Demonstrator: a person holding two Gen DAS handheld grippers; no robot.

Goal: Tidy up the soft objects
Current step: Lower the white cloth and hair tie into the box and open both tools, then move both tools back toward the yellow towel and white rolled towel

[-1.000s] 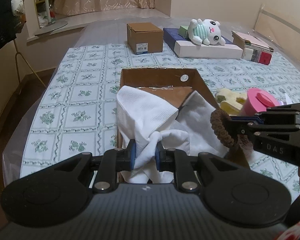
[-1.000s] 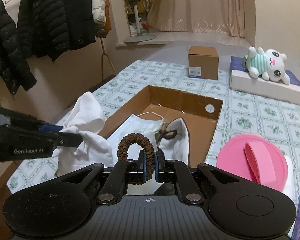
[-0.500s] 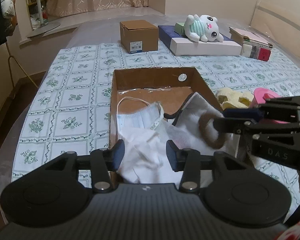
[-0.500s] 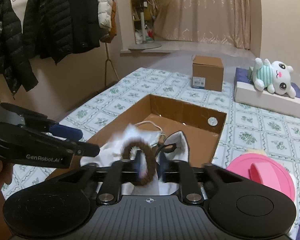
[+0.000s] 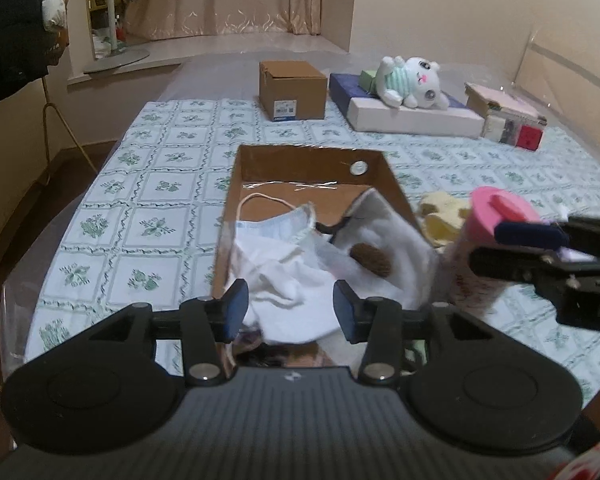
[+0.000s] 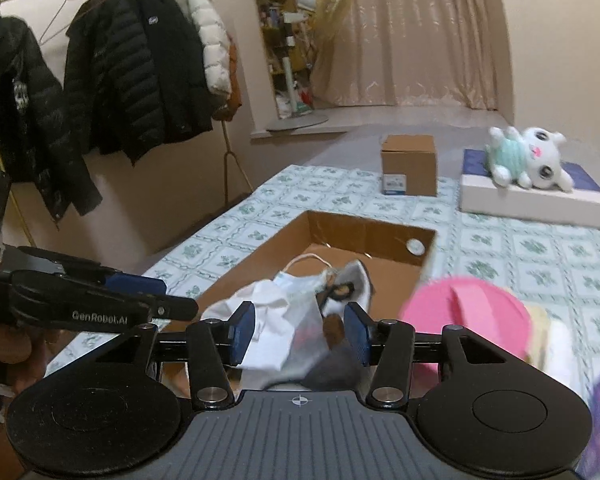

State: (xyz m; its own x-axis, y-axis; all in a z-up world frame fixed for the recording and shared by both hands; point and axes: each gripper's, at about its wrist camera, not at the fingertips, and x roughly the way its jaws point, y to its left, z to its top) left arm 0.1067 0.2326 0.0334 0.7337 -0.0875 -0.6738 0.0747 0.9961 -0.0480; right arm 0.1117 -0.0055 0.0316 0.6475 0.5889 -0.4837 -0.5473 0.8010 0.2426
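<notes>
- The left tool (image 5: 286,310) is seen at the lower centre of the left wrist view with its jaws parted; nothing is pressed between the pads, and the jaws have just been opening.
- A white cloth (image 5: 296,284) is seen lying in the box (image 5: 312,164) just beyond the left tool, at the near end.
- A face mask (image 5: 274,222) with its ear loop is laid behind the cloth, mid-frame.
- A brown hair tie (image 5: 372,258) is seen resting on a pale grey fabric (image 5: 384,228) against the box's right wall.
- The right tool (image 6: 298,330) is shown at the lower centre of the right wrist view with its jaws apart and empty; they have just been opening further.
- In the left wrist view the right tool is seen at the right edge, beside a pink round item (image 5: 500,208) and a yellow soft item (image 5: 440,210) outside the box.
- A plush toy (image 5: 410,82) is seen lying on a flat white box (image 5: 416,120) at the upper right.
- A small carton (image 5: 292,90) is placed at the upper centre of the patterned cover (image 5: 160,184).
</notes>
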